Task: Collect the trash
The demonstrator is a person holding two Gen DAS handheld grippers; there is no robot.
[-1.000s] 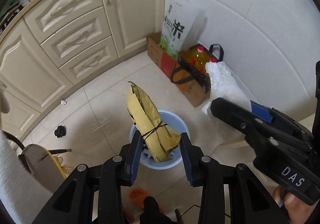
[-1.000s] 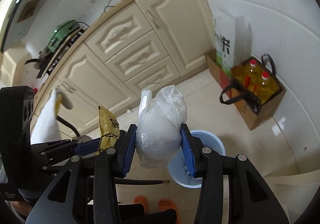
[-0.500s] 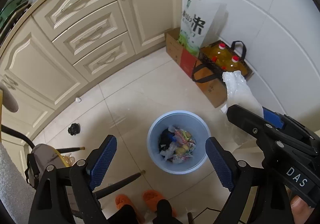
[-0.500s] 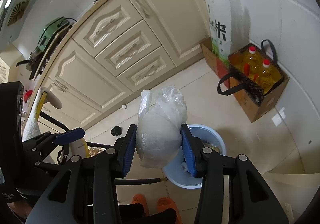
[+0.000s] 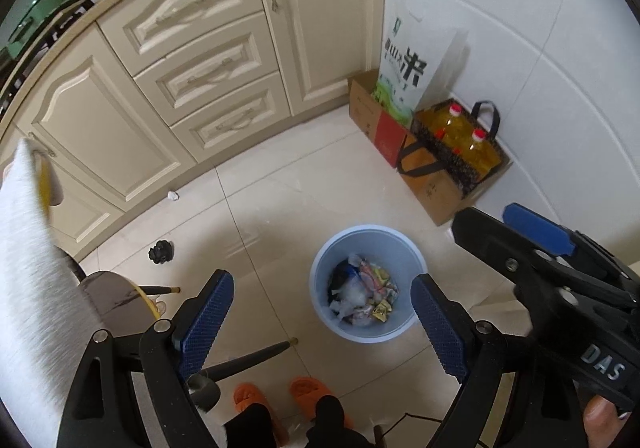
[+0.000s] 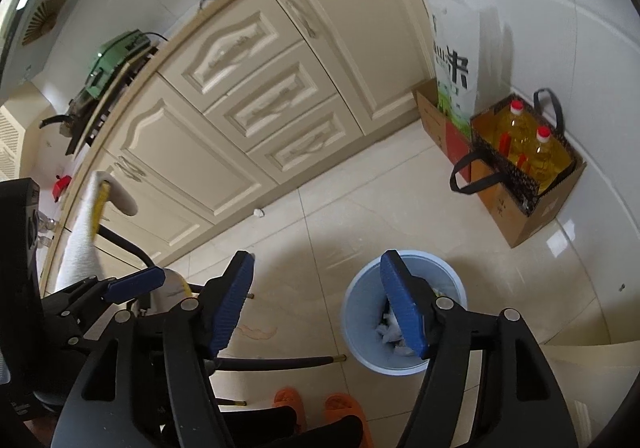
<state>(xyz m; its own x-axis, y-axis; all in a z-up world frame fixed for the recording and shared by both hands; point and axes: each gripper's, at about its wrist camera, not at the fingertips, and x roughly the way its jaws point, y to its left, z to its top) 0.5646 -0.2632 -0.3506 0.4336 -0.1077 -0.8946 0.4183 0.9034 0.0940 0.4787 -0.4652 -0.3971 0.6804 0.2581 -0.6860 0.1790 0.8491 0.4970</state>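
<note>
The tiled floor [image 5: 304, 184] carries a blue bin [image 5: 320, 284], boxes [image 5: 434, 190] and perhaps paper scrap [image 5: 173, 195].

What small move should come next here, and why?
Probably carry the left claw toward the small white scrap lying by the cabinet base. Both claws are empty, the right claw with its jaws opening, and the blue bin below them already holds trash, so loose litter on the floor comes next.

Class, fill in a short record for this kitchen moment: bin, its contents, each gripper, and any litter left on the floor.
bin: round pale blue plastic bin, upright on the tiled floor
contents: mixed wrappers and white plastic
left gripper: open, empty
right gripper: jaws opening, nothing between them
floor litter: small white crumpled scrap by the cabinet base; small black object
</note>
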